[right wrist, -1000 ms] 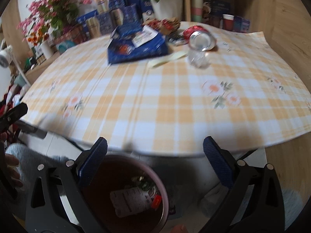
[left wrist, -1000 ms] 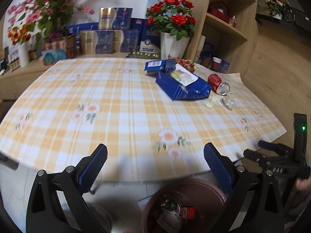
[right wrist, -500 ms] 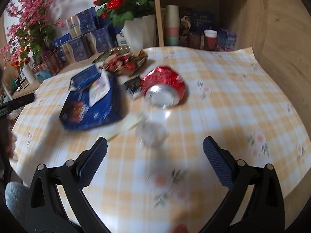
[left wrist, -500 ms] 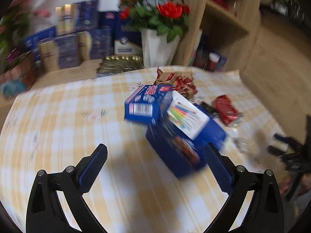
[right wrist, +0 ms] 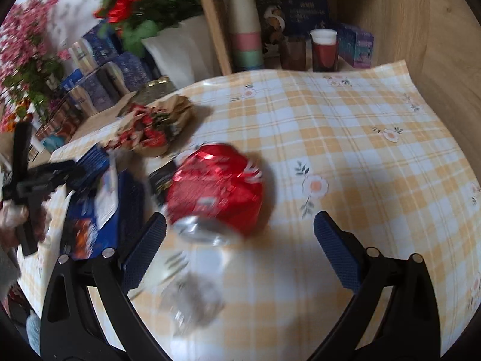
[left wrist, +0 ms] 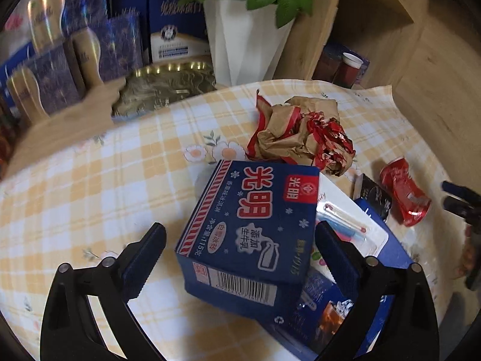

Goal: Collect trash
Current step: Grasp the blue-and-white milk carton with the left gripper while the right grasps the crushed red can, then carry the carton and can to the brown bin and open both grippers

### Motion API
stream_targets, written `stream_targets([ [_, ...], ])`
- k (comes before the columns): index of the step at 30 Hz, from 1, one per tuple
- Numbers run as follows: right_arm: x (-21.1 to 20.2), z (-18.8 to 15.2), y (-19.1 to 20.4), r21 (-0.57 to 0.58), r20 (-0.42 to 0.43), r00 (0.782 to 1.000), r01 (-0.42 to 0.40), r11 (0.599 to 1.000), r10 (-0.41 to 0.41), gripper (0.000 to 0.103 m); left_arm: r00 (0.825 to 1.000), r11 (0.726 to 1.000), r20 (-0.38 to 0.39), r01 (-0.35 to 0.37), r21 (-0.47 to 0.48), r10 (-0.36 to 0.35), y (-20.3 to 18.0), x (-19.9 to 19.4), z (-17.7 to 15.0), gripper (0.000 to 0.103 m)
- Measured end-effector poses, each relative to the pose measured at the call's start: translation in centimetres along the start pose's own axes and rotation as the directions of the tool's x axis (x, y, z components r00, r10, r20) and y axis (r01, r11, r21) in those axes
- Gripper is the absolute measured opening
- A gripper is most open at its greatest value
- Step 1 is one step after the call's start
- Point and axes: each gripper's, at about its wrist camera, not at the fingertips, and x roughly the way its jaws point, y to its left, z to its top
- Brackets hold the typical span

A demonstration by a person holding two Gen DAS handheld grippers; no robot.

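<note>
A blue ice-cream carton [left wrist: 252, 228] lies on a flat blue package [left wrist: 339, 294] on the checked tablecloth. My left gripper [left wrist: 240, 258] is open, its pads on either side of the carton, not touching. A crushed red can [right wrist: 216, 192] lies on its side between the open pads of my right gripper [right wrist: 240, 251]; it also shows in the left wrist view [left wrist: 404, 194]. Crumpled brown and red paper [left wrist: 300, 134] lies behind the carton. A clear crumpled wrapper [right wrist: 192, 300] lies below the can.
A white vase [left wrist: 243, 42] of flowers and blue gift boxes [left wrist: 117, 45] stand at the table's back. A wooden shelf [right wrist: 300, 45] with stacked cups borders the far right. A gold tray [left wrist: 165, 87] sits behind the tablecloth [right wrist: 360, 156].
Both grippers moved forward from the bin at the table edge over the table. The left one now straddles the blue carton, the right one straddles the red can.
</note>
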Motion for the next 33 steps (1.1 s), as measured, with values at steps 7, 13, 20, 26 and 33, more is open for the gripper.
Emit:
stream_targets([
  [7, 5.2, 2.3, 0.6, -0.015, -0.113, 0.994, -0.011, 1.000, 0.010, 0.090, 0.999, 0.999, 0.028, 0.036, -0.037, -0.035, 0.9, -0.9, -1.0, 0.079],
  [13, 7.6, 2.9, 1.3, 0.036, -0.182, 0.981, -0.065, 0.997, 0.070, 0.079, 0.993, 0.996, 0.104, 0.064, -0.061, -0.058, 1.3, -3.8, -1.7, 0.079],
  [20, 6.2, 2.8, 2.9, 0.029, -0.151, 0.983, -0.103, 0.994, 0.106, 0.044, 0.983, 0.996, 0.170, 0.081, -0.048, -0.072, 0.5, -7.5, -2.8, 0.079],
  [26, 1.8, 2.5, 4.0, 0.004, -0.069, 0.984, -0.161, 0.987, 0.161, 0.014, 0.976, 0.998, 0.207, 0.064, 0.011, -0.065, -1.5, -11.3, -5.0, 0.079],
  [33, -4.1, -0.1, 6.3, -0.066, 0.032, 0.984, -0.171, 0.983, 0.173, 0.013, 0.972, 0.997, 0.225, 0.056, 0.057, -0.067, -3.8, -15.4, -8.7, 0.079],
])
